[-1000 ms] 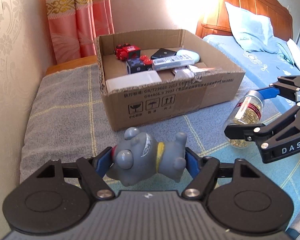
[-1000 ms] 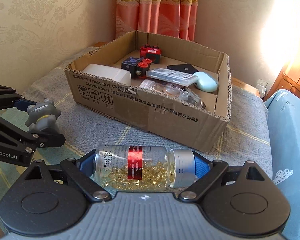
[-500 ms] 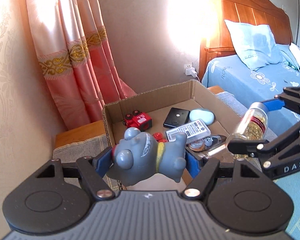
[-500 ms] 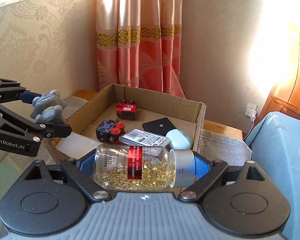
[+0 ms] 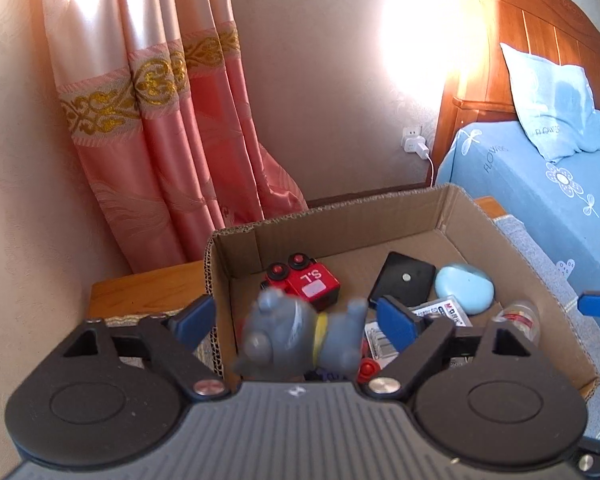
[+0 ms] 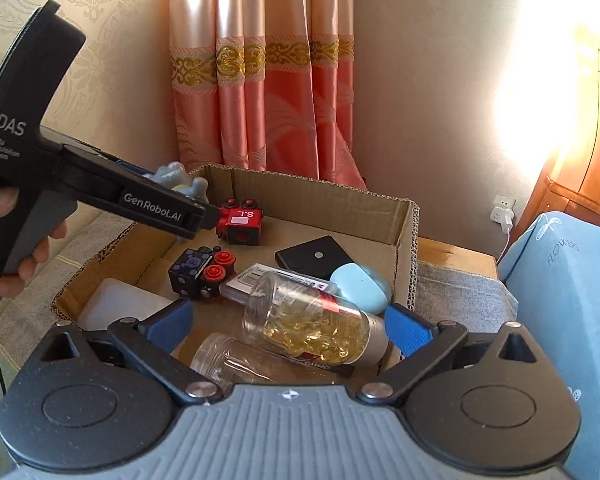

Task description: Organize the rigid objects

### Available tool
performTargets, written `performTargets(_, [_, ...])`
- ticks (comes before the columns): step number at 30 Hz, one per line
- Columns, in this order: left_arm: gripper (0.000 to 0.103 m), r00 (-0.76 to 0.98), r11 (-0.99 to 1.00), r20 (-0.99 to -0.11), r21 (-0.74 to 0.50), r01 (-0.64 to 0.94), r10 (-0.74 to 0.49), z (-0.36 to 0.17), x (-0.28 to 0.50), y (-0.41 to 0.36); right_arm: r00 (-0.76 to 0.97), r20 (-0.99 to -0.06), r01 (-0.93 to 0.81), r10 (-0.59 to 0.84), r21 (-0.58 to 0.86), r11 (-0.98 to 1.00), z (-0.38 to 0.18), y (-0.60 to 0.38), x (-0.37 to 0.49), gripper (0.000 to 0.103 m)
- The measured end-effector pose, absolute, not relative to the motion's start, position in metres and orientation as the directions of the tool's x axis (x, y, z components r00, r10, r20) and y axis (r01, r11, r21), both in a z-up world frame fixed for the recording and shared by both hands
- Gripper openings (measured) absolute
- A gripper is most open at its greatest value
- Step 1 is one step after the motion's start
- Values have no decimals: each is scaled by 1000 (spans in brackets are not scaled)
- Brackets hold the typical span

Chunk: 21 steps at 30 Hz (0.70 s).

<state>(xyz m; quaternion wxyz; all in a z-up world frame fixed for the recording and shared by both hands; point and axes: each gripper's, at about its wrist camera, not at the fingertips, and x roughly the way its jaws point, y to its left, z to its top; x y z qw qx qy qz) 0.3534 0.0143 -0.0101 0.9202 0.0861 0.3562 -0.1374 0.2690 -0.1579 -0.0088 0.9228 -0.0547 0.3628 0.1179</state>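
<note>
Two grippers hang over the shallow brown cardboard box [image 6: 404,236] as both sets of jaws are opening, and we see each load slipping free. Between the spread blue pads of our left gripper [image 5: 296,320] the grey rubbery dog figure with a yellow collar [image 5: 300,340] is blurred, apparently dropping, with neither pad clearly touching it. Our right gripper [image 6: 288,320] has let go of the clear glass bottle of golden capsules with a silver cap and red label [image 6: 312,328], which lies tilted, base up, just above a second clear jar [image 6: 236,356] at the box's near wall.

We judge the bottle the greater risk: glass landing on glass could crack or bounce, and its round body may roll against the pale blue oval case [image 6: 360,286] or the flat white labelled packet [image 6: 260,276]. The dog looks soft enough to rebound off the red toy block marked S.L [image 5: 312,284] or the dark block with red knobs [image 6: 200,272] and tip over the near left corner.

The black square case [image 6: 314,258] sits toward the back, apart from both drops.
</note>
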Motion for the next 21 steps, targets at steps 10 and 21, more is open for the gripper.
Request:
performTargets(10, [100, 783, 944, -594, 113, 311, -187, 16, 294, 18, 702, -702, -181, 120, -13, 983, 8, -166, 236, 103])
performTargets(21, [102, 708, 986, -705, 80, 148, -49, 2, 198, 18, 619, -785, 11, -29, -29, 1000, 10, -175, 201, 103])
